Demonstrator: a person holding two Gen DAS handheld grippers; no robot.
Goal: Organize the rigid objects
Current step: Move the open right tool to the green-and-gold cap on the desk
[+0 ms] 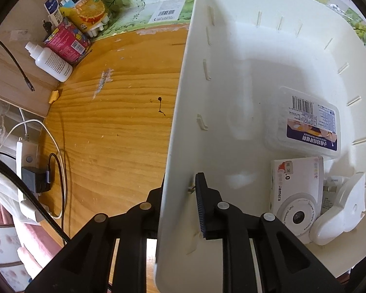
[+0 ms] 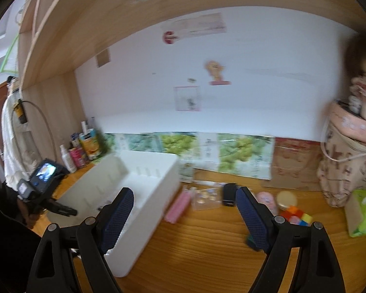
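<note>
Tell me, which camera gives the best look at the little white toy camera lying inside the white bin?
The left wrist view. It looks down into the white bin, where the toy camera lies in plain sight, its round lens and printed lettering readable, beside a clear plastic box. The right wrist view shows the bin from the side, blurred, and the toy camera cannot be made out.

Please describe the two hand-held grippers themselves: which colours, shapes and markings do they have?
Both are black plastic linkage frames with round silver pivot pins. The right hand-held gripper has long fingers faced with dark blue, finely textured pads. The left hand-held gripper has the same; from outside it carries a small lit screen.
</note>
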